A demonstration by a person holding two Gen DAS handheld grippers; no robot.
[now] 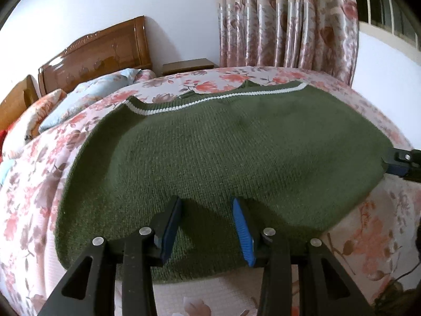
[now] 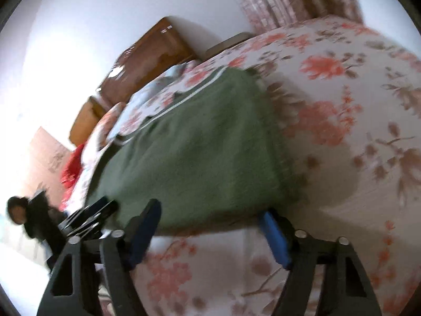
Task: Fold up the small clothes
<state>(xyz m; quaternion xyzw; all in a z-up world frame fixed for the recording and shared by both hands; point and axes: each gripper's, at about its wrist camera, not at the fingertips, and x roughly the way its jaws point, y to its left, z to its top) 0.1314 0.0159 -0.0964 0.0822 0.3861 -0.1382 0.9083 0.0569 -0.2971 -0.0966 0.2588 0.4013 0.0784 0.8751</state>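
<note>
Lying flat on the floral bedspread [image 1: 355,237]: green knit sweater [image 1: 210,163], already doubled into a broad panel, white-striped band [image 1: 210,100] running along the far edge, one green flap poking out beyond it. Judging at least one fold done, with further folding and squaring up remaining. Hovering over the near hem: left gripper [image 1: 208,226], jaws apart, nothing pinched, knit showing in the gap between the blue pads. Sitting at the sweater's right near corner: right gripper [image 2: 210,229], jaws spread wide, pads straddling the near edge, not pressing on cloth as far as the blurred right-wrist view is showing; its tip also peeking in at the right edge of the left-wrist view. Leaving plenty of bare bedspread to the right of and in front of the sweater for sweeping a fold. Crowding the left side: pillows [image 1: 86,97] and headboard [image 1: 97,55]. Curtain [image 1: 286,21] hanging beyond the far edge, well apart. Standing at far left in the right-wrist view: a person, blurred.
</note>
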